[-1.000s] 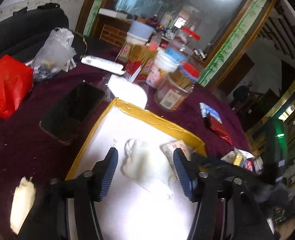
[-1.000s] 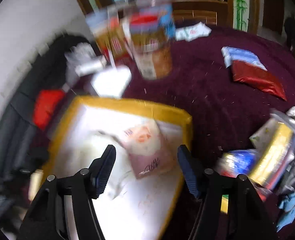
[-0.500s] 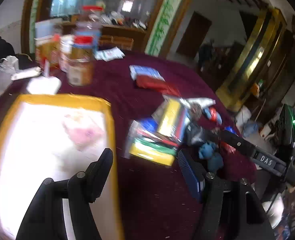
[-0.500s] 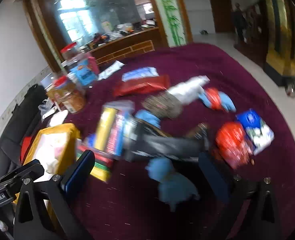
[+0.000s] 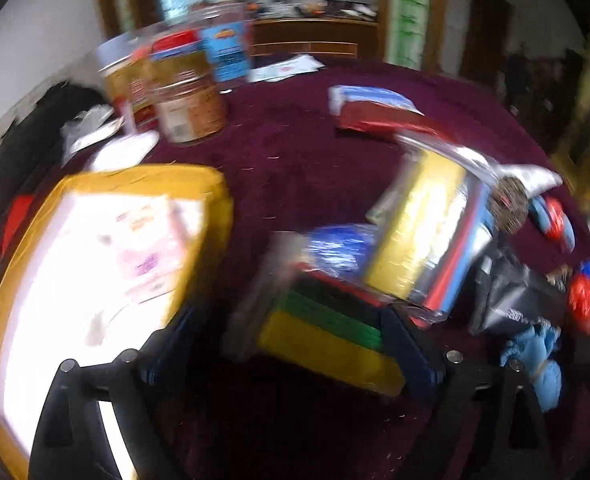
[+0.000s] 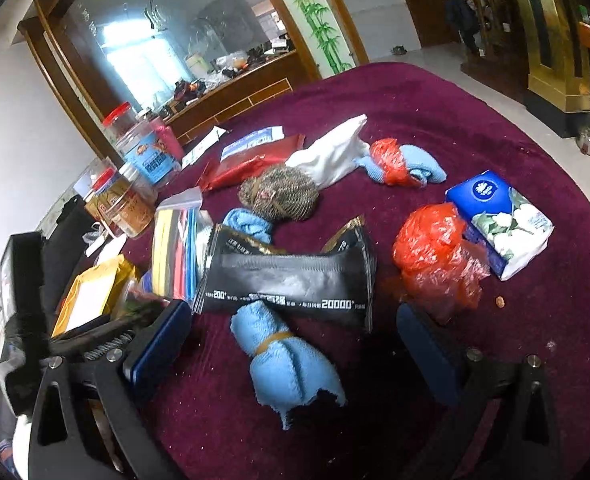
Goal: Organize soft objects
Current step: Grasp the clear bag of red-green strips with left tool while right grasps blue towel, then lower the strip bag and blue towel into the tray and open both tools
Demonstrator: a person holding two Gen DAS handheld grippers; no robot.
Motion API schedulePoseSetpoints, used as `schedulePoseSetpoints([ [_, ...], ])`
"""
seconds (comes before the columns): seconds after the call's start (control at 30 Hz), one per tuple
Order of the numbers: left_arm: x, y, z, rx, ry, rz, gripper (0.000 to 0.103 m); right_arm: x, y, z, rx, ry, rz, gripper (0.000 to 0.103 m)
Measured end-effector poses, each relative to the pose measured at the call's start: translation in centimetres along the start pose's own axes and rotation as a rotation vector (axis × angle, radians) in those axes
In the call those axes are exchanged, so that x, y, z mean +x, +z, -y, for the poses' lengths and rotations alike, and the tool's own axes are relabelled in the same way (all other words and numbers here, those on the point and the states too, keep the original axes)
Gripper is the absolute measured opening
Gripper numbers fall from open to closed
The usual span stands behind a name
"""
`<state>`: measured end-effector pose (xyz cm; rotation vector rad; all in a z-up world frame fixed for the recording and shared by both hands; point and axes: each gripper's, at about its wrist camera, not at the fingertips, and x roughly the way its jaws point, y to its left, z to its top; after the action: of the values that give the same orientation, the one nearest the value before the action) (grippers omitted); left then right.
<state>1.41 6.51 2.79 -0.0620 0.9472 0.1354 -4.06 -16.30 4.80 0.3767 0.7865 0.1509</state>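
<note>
Both grippers, left gripper (image 5: 291,344) and right gripper (image 6: 291,344), held fingers wide and empty; a banded blue cloth (image 6: 285,360) lay between the right fingers on the worktop (image 6: 455,128).

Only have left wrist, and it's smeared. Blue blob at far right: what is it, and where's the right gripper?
Observer: It is a blue cloth bundle, tied round the middle with a rubber band. It lies on the tablecloth between the open fingers of the right gripper, not gripped.
Operator: Anything touching it?
Observer: Its far end meets a black pouch lying crosswise. I cannot tell whether it tucks under.
Operator: And the red stuff to the right of it?
Observer: A crumpled red plastic bag, right up against a blue and white tissue pack.
</note>
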Motion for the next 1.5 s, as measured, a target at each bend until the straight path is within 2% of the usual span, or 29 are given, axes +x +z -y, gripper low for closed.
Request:
schedulePoseSetpoints([
  [0.03,0.3,-0.2,0.7,0.034,0.010,0.013,0.067,-0.1,0.0,-0.1,-0.004,0.001,0.004,0.103],
  [0.07,0.6,-0.3,1.2,0.066,-0.023,0.001,0.062,-0.2,-0.1,-0.2,-0.008,0.005,0.003,0.103],
  [0.13,0.7,-0.5,1.4,0.101,-0.119,-0.035,0.040,-0.1,-0.2,-0.6,-0.023,0.007,-0.009,0.103],
  [0.17,0.2,-0.5,1.1,0.105,-0.124,-0.024,0.032,0.1,-0.3,-0.7,-0.031,0.005,-0.016,0.103],
  [0.23,-1.5,-0.5,0.0,0.136,-0.179,0.001,0.024,0.5,-0.6,-1.1,-0.049,0.006,-0.036,0.103],
  [0.3,-2.7,-0.7,-1.0,0.144,-0.224,-0.009,0.020,0.8,-0.8,-1.4,-0.067,0.000,-0.054,0.103],
  [0.4,-5.2,-2.0,-1.6,0.203,-0.264,0.015,0.019,1.2,-1.0,-1.9,-0.091,0.006,-0.077,0.103],
  [0.5,-7.3,-3.6,-0.9,0.302,-0.388,0.004,0.020,1.5,-1.1,-2.0,-0.095,0.009,-0.087,0.103],
  [0.53,-7.9,-4.3,-0.5,0.337,-0.410,0.003,0.027,1.6,-1.2,-1.9,-0.092,0.009,-0.094,0.103],
  [0.57,-8.2,-4.8,-0.2,0.365,-0.405,0.013,0.041,1.8,-1.2,-1.8,-0.088,0.007,-0.098,0.103],
  [0.63,-8.4,-5.6,0.7,0.421,-0.326,0.061,0.057,2.1,-1.2,-1.6,-0.075,0.011,-0.107,0.102],
  [0.7,-7.9,-5.6,1.3,0.423,-0.263,0.097,0.060,2.2,-1.2,-1.4,-0.068,0.015,-0.108,0.097],
  [0.77,-7.3,-5.4,2.5,0.444,-0.205,0.166,0.061,2.3,-1.3,-1.4,-0.066,0.023,-0.114,0.088],
  [0.8,-6.9,-5.4,3.2,0.464,-0.170,0.203,0.060,2.5,-1.3,-1.4,-0.068,0.029,-0.120,0.085],
  [0.83,-6.4,-5.4,4.1,0.482,-0.139,0.236,0.040,2.6,-1.4,-1.5,-0.070,0.033,-0.127,0.074],
  [0.87,-5.9,-5.3,4.6,0.491,-0.135,0.243,0.013,2.8,-1.4,-1.5,-0.070,0.037,-0.136,0.068],
  [0.9,-5.3,-5.0,4.8,0.491,-0.145,0.232,0.012,2.9,-1.4,-1.5,-0.069,0.038,-0.144,0.059],
  [0.97,-4.1,-4.5,5.0,0.449,-0.212,0.147,0.012,2.9,-1.5,-1.4,-0.066,0.042,-0.145,0.044],
  [1.1,-4.9,-4.2,3.5,0.356,-0.321,0.117,0.012,2.7,-1.7,-1.3,-0.061,0.050,-0.142,0.039],
  [1.17,-6.3,-4.4,2.1,0.322,-0.356,0.128,0.012,2.4,-1.7,-1.3,-0.063,0.043,-0.132,0.037],
  [1.3,-9.6,-4.5,-2.6,0.234,-0.445,0.153,0.012,1.3,-1.8,-1.4,-0.058,0.033,-0.107,0.035],
  [1.4,-12.0,-4.4,-7.4,0.151,-0.498,0.174,0.012,-0.7,-1.8,-1.7,-0.026,0.078,-0.099,0.035],
  [1.5,-13.8,-4.0,-12.4,0.078,-0.502,0.200,0.012,-2.5,-1.4,-3.8,-0.050,0.122,-0.094,0.035],
])
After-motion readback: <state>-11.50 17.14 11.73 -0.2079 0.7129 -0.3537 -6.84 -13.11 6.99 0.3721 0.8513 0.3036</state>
